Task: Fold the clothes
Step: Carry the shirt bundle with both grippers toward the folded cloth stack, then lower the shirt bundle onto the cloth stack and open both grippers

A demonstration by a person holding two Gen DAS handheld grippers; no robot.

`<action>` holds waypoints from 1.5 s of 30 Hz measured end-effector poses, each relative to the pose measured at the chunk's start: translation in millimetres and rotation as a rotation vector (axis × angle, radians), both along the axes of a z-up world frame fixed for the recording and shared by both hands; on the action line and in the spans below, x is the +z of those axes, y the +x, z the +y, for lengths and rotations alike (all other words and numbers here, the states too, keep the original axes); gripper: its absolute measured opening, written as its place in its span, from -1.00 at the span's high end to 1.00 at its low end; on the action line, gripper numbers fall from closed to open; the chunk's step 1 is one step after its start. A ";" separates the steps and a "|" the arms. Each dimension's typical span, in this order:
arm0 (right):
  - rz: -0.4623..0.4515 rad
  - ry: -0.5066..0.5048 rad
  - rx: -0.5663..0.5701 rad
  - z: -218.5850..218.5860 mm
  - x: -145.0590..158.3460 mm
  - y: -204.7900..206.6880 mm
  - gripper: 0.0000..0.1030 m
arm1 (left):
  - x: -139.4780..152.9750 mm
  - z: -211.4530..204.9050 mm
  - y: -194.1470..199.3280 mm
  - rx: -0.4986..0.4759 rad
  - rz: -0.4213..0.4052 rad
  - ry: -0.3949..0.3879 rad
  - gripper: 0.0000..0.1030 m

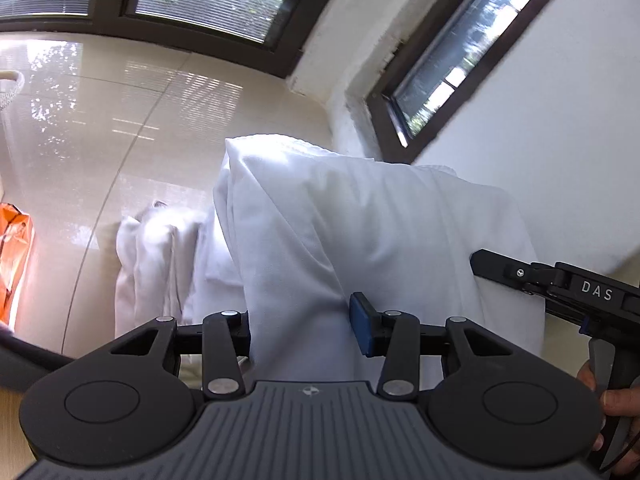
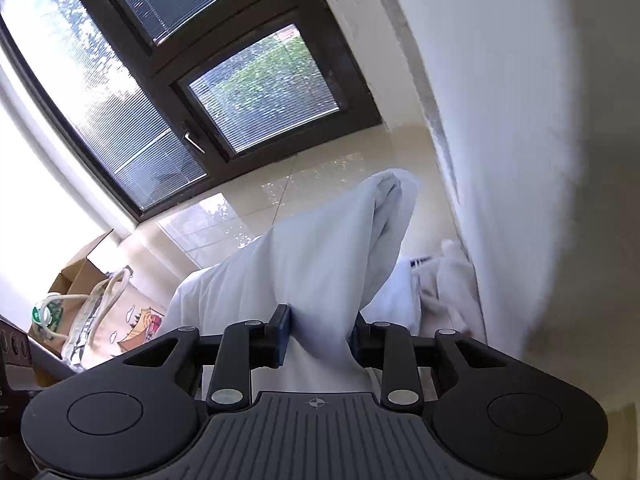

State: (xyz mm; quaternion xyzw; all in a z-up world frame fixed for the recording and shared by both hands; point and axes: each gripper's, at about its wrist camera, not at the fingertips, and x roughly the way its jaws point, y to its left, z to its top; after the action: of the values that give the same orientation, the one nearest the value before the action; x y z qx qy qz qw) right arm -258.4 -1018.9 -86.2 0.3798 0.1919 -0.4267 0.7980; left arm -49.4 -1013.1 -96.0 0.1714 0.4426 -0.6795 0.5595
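A white garment [image 1: 360,232] hangs in the air above a glossy tiled floor, gathered into a thick fold. My left gripper [image 1: 304,322] is shut on a bunch of it, the cloth filling the gap between the blue pads. In the left wrist view my right gripper [image 1: 496,270] reaches in from the right, its tip against the garment's right edge, with a hand [image 1: 616,398] on its grip. Seen from the right wrist, the white garment [image 2: 320,256] rises in a peak ahead of my right gripper [image 2: 320,334], which is shut on a narrower bunch of it.
More white clothes [image 1: 160,264] lie heaped on the floor [image 1: 120,128] below, by the white wall [image 2: 520,160] in the right wrist view. An orange bag [image 1: 14,248] sits at the left edge. A paper bag [image 2: 96,312] with handles stands under dark-framed windows [image 2: 224,92].
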 end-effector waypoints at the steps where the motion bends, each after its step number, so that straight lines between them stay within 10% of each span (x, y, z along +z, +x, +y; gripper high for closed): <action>1: 0.002 -0.005 0.004 -5.4 -1.3 4.9 0.38 | -1.9 -6.1 2.4 0.011 -0.004 0.002 0.07; 19: 0.213 0.030 0.092 -78.2 -101.9 64.4 0.10 | -102.7 -86.5 34.5 0.084 -0.005 0.126 -0.06; 30: 0.482 -0.176 0.191 -41.0 -90.3 85.2 -0.38 | -72.2 -57.1 41.3 0.100 -0.052 0.035 -0.49; 37: 0.481 -0.304 0.194 -3.4 -69.2 84.0 -0.48 | -51.5 -35.2 13.4 0.030 -0.160 -0.058 -0.49; 45: 0.402 -0.081 0.247 -17.1 -101.0 79.6 -0.42 | -47.8 -14.4 -2.9 -0.007 -0.256 -0.113 -0.46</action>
State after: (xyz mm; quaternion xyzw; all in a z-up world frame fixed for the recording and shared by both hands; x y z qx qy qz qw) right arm -178.8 -1035.9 -187.2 0.2289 0.3746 -0.4001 0.8045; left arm -52.4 -1027.5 -143.8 0.2265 0.3278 -0.6778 0.6179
